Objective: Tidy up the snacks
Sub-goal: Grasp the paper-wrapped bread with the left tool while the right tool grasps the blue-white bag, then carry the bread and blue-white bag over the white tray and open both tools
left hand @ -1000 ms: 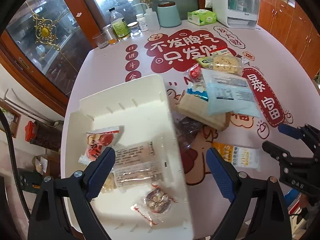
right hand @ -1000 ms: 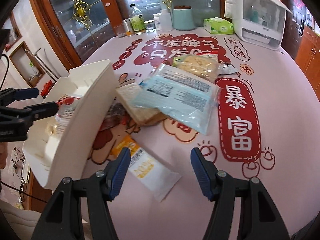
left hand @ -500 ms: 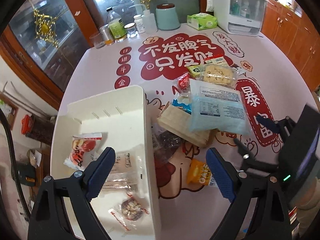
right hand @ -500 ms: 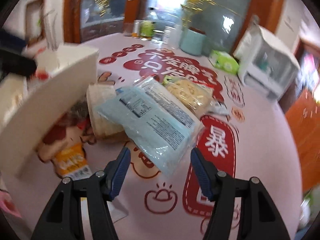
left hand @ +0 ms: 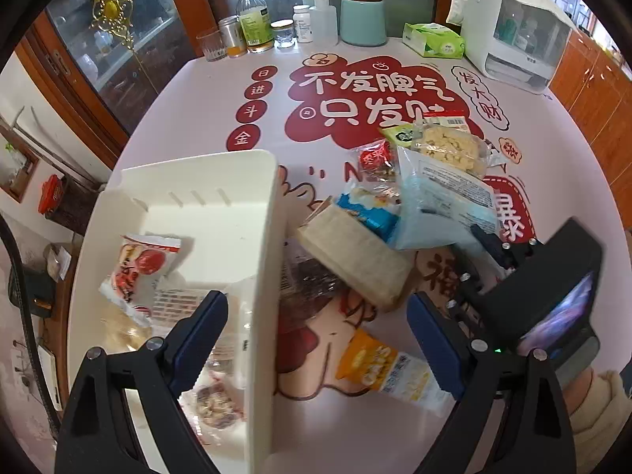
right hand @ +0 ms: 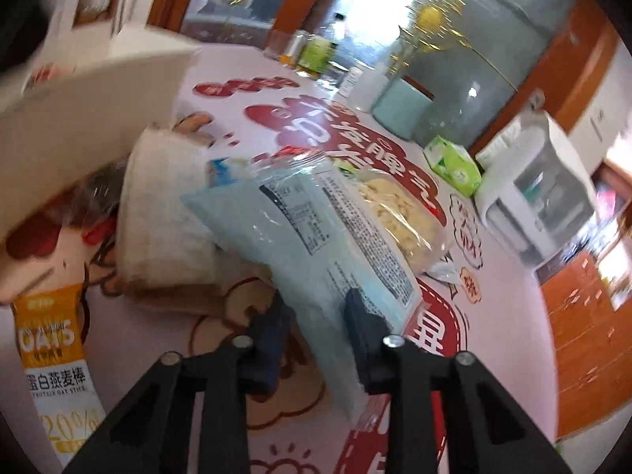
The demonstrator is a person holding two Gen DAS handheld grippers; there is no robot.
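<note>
Gripping: the light blue bag is pinched near its corner by the right gripper; its jaws have just been closing, and the bag is between them.
Right gripper fingers: the dark blue pads are pressed on both sides of the bag, seen from the right wrist view.
Left gripper: the left gripper is spread wide and nothing is held in it; it is held above the table, with one finger over the white bin and the other over the table.
Light blue bag place: it is laid on top of the snack pile in the middle of the table, partly over the tan packet and just beside the yellow biscuit pack.
White bin: the white bin is set at the left of the pile, with its long wall next to the snacks.
Inside the bin: a red and white packet and a small round snack pack are seen; other clear packs are there, but they are blurred.
Oat bar: the orange and white oat bar is laid flat on the table, near the pile and apart from the bin.
Table: the table is covered with a pink cloth with red words.
Far edge: a teal jar, bottles and a green tissue box are stood well apart from the snacks.
</note>
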